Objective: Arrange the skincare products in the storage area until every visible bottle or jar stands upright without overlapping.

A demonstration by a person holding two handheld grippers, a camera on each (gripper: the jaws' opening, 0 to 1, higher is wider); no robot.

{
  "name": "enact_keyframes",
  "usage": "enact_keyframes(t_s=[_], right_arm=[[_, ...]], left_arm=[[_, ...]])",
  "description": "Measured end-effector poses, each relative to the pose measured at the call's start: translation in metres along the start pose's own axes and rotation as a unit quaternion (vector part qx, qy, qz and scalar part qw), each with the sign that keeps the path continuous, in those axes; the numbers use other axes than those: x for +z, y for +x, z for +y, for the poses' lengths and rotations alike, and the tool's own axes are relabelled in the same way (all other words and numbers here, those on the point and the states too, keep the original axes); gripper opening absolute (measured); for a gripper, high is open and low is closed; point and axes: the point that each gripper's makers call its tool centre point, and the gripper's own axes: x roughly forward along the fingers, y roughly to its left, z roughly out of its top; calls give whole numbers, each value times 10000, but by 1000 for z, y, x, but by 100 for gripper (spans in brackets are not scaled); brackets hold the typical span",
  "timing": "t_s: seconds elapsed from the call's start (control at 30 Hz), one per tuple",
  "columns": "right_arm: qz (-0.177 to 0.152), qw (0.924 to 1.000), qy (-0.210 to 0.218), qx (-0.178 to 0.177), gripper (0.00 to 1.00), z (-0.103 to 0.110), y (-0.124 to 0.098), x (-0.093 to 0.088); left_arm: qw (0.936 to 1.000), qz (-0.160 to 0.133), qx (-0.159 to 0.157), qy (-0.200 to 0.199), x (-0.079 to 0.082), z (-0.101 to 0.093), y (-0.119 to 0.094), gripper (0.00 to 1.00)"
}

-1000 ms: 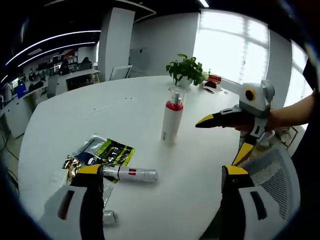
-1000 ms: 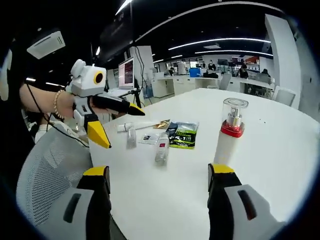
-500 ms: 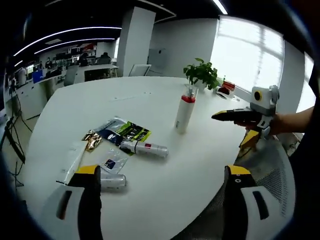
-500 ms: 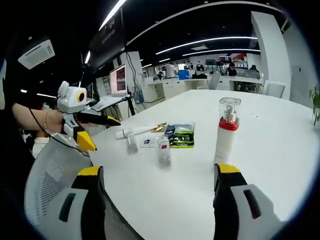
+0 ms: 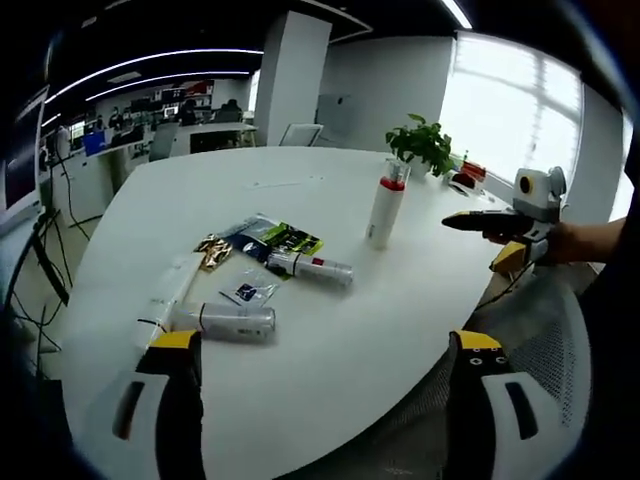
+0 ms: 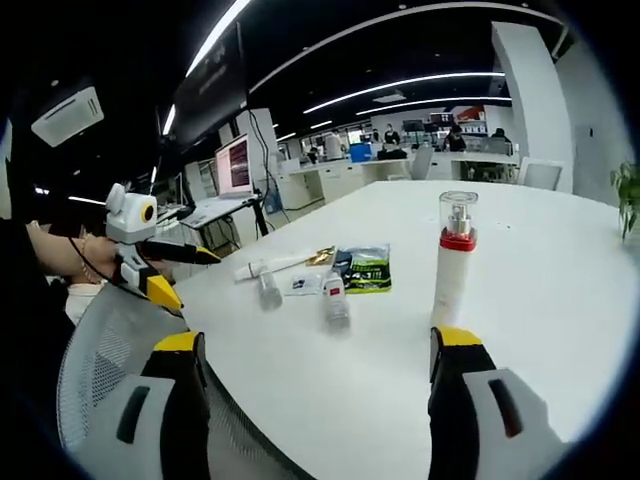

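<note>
Both claws held back off the desk edge, jaws apart and empty: left claw, right claw. Probably a pause to size up the layout. One pump bottle upright near the plant. Two silver tubes lying flat among sachets: near tube just ahead of the left claw's left jaw, far tube further in. All well apart from either claw.
</note>
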Motion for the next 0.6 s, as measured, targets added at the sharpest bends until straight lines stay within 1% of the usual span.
enact_keyframes(t_s=[0.1,0.27,0.37,0.47,0.6], right_arm=[[-58,10000,41,-20,91,-1,0,1],[5,10000,22,-16,90,-1,2,-2],[24,10000,45,-16,90,-2,2,-3],[60,10000,49,-35,90,-1,2,-4],[84,9999,85,-51,90,-2,2,-6]], left_arm=[[10000,-43,0,-9,3,-1,-1,96],[10000,-26,44,-75,2,3,-1,96],[9999,29,92,-126,-1,8,1,97],[9998,25,122,-155,-1,10,1,96],[9997,137,156,-118,-1,17,3,96]])
